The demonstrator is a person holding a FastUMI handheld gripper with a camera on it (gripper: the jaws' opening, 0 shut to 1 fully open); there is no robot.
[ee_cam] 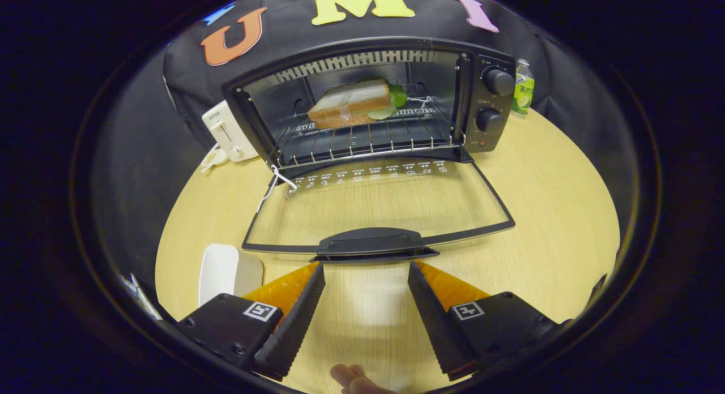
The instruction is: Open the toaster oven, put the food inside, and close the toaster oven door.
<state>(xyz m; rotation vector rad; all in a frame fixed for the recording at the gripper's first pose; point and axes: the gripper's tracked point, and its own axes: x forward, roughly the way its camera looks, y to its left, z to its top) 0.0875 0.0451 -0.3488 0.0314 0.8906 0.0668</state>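
A black toaster oven [487, 99] stands at the back of the round wooden table [555, 224]. Its glass door [385, 207] hangs fully open, lying flat toward me. A sandwich [351, 104] with green lettuce lies on the wire rack [362, 139] inside the oven. The door's black handle [371, 242] is just ahead of my fingertips. My gripper [366, 266] is open, with only bare tabletop between its fingers.
A white plate [226, 272] lies on the table beside my left finger. A white toaster [225, 131] stands left of the oven and a small green bottle [523, 88] stands to its right. A white string [273, 181] hangs at the door's left hinge. A fingertip [354, 378] shows below the gripper.
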